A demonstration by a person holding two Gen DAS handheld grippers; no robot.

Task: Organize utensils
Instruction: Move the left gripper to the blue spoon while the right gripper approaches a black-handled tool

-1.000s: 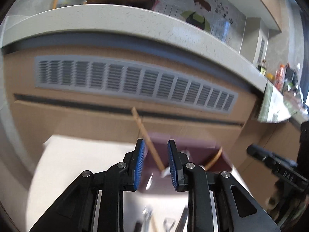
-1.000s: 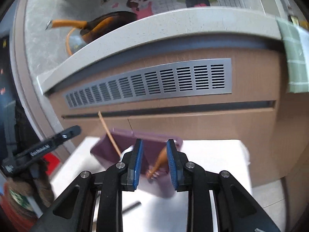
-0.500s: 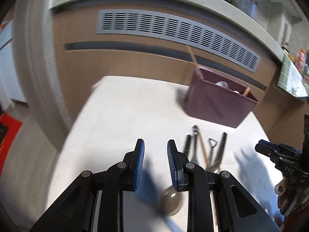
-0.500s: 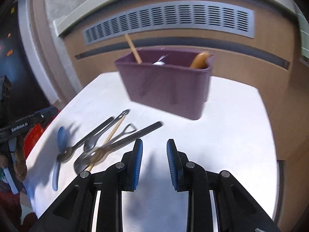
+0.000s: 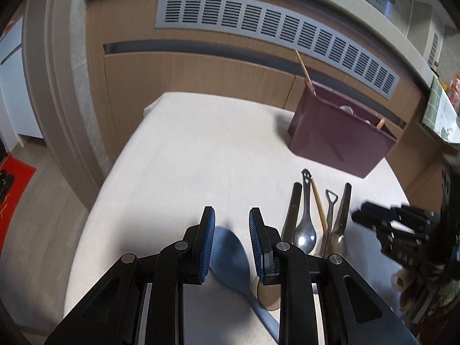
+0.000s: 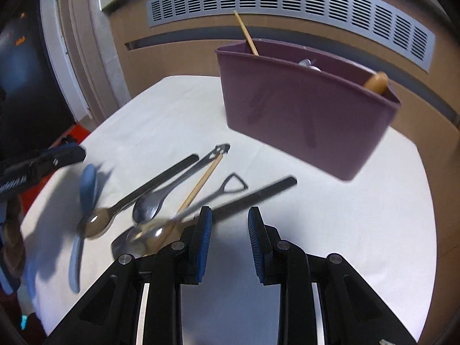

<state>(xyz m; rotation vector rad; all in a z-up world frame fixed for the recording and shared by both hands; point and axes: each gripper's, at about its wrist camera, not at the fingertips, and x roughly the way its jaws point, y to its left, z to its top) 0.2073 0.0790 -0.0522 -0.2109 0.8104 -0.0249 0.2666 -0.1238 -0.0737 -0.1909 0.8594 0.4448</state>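
Note:
A blue plastic spoon [image 5: 230,254] lies on the white table [image 5: 201,149], its bowl showing in the gap of my open left gripper [image 5: 231,211], which hovers just above it. Right of it lie several utensils in a row: a black-handled spoon [image 5: 292,212], a steel spoon [image 5: 306,230], a wooden chopstick [image 5: 318,204], a shovel-handled spoon [image 5: 330,210]. The purple bin [image 5: 339,141] stands behind them, holding a chopstick and other utensils. My right gripper [image 6: 229,209] is open and empty just over the long black-handled spoon [image 6: 258,194], whose handle passes behind its left finger.
A wooden cabinet front with a grey vent grille [image 5: 273,31] stands right behind the table. The table's rounded edges drop to the floor left [image 5: 95,201] and right [image 6: 425,201]. Bare cloth [image 6: 345,230] lies right of the utensils. A red mat [image 5: 14,184] lies on the floor.
Both views swung down from the cabinet front onto the table. Both grippers came down close over the laid-out utensils. Their jaws stayed the same width.

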